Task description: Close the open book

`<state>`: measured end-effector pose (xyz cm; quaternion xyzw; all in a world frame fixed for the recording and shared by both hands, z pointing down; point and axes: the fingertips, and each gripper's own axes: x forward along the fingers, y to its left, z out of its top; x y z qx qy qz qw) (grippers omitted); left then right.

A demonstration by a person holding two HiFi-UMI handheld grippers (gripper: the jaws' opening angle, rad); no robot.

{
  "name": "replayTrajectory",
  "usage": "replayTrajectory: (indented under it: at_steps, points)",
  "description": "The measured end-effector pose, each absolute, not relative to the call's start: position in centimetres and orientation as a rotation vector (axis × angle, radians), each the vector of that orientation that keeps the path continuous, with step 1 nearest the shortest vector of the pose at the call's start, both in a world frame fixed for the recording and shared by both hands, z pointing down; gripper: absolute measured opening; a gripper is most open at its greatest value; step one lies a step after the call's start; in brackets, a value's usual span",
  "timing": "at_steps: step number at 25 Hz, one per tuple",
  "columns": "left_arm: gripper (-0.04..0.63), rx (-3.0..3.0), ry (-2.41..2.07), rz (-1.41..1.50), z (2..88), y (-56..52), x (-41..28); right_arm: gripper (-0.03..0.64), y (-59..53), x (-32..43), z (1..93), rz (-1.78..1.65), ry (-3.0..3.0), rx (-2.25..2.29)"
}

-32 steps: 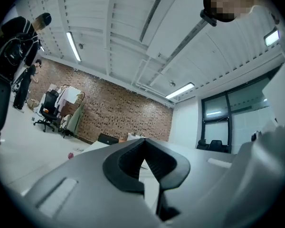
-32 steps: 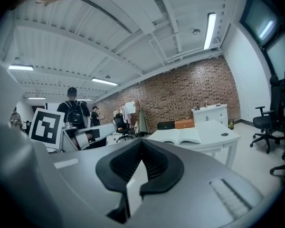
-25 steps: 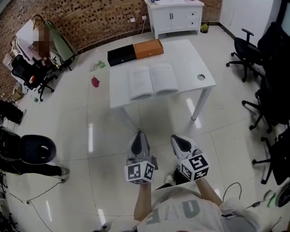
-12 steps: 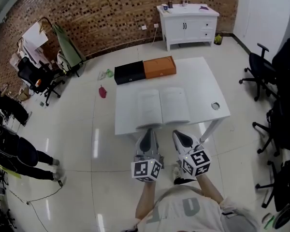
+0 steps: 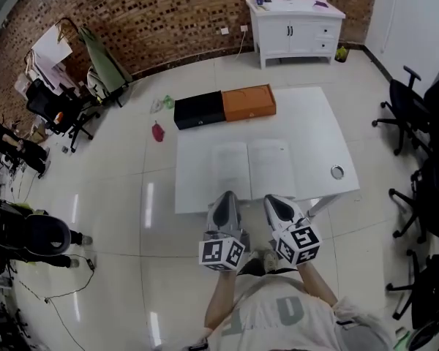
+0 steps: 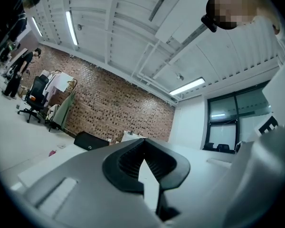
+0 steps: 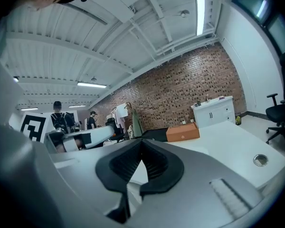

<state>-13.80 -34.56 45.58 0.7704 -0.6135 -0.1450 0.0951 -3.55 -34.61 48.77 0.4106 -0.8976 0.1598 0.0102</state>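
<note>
Both grippers at the near edge of the tabletop; book lies open

We hold the left gripper (image 5: 225, 198) and the right gripper (image 5: 273, 202) side by side, pointing at the white tabletop (image 5: 311, 134); both pairs of jaws clenched tip to tip, nothing between them; open book (image 5: 250, 168) flat, pages up, by the tabletop's near edge, just beyond the jaw tips; contact we cannot tell; black box (image 5: 197, 110) and orange box (image 5: 248, 102) end to end at the far edge; round metal ring (image 5: 337, 172) near the right corner; white cabinet (image 5: 296, 17) against the brick wall behind.
</note>
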Motion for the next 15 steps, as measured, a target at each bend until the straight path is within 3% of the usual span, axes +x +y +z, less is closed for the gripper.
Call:
replayTrajectory:
  at_steps: [5,6,7,10,15]
  points:
    - [0.005,2.190,-1.848,-0.445,46.8,-36.8,-16.3,0.005,-36.3,-4.6,48.4,0.515,-2.798,1.301]
    - [0.025,2.145,-1.820,-0.478,47.6,-37.5,-16.7,0.005,-36.8,-4.7,48.3,0.522,-2.804,1.304]
    - [0.119,2.091,-1.764,-0.523,48.7,-38.1,-16.9,0.005,-37.3,-4.8,48.2,0.531,-2.809,1.305]
    - [0.215,1.895,-1.546,-0.637,54.4,-38.9,-17.0,0.005,-38.0,-5.4,48.6,0.565,-2.814,1.287]
    - [0.234,1.603,-1.320,-0.818,62.6,-37.8,-17.3,0.005,-38.6,-6.6,49.7,0.597,-2.801,1.241]
